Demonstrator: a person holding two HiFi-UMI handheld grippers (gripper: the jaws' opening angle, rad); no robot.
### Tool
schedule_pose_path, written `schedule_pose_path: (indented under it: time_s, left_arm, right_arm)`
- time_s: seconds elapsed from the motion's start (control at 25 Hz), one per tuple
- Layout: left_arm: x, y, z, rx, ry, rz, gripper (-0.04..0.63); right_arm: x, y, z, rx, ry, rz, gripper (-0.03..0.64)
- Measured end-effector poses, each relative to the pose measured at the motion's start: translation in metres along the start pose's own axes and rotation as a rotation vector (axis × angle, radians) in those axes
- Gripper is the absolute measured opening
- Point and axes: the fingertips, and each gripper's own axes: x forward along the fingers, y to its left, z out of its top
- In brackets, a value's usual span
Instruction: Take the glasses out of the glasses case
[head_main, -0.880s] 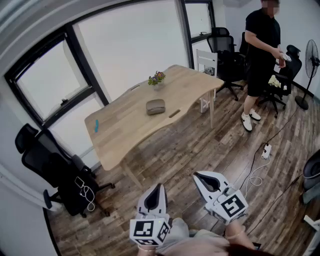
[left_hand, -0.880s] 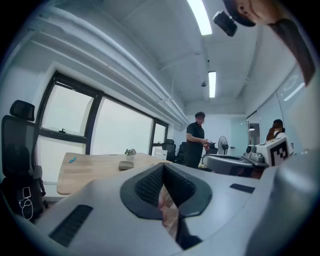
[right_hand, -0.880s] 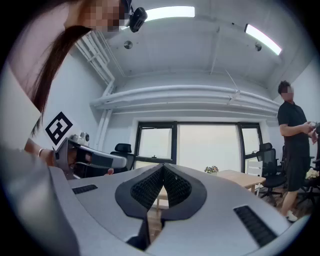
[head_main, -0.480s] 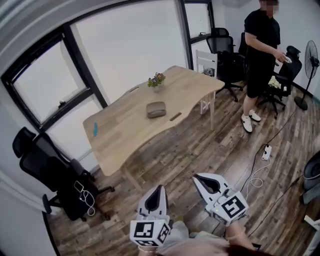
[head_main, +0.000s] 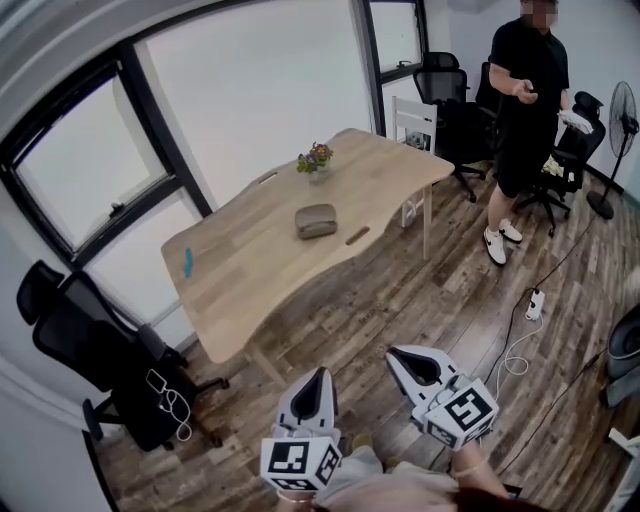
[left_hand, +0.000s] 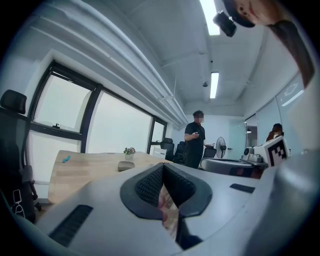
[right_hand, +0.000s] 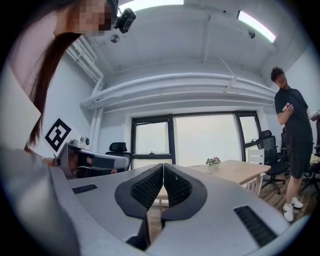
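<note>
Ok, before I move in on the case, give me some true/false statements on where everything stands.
1. The glasses case lies on the wooden table. True.
2. The left gripper is shut on the case. False: its jaws are together on nothing, well short of the table.
3. The right gripper has its jaws together. True.
4. The flower pot stands on the floor. False: it stands on the table, beyond the case.
5. A person stands near the table's far end. True.
</note>
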Motion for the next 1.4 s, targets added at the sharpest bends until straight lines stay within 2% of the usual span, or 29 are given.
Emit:
schedule_pose_path:
  time_s: [0.32, 0.76, 0.96, 1.4]
  left_arm:
    - [0.028, 0.036, 0.007, -0.010, 0.006, -0.043, 0.002]
    - [0.054, 0.072, 0.013, 0.002, 0.011, -0.095, 0.002]
    - [0.056, 0.086, 0.013, -0.004, 0.012, -0.097, 0.001]
    - [0.064, 0.105, 0.011, -0.012, 0.026, -0.092, 0.002]
  right_arm:
    - [0.045, -0.006, -0.009, 0.071, 0.025, -0.014, 0.002]
    - [0.092, -0.006, -0.014, 0.091, 0.058, -0.015, 0.002]
    - [0.103, -0.008, -0.015, 0.053, 0.068, -0.055, 0.002]
    - [0.116, -0.026, -0.012, 0.077, 0.037, -0.131, 0.002]
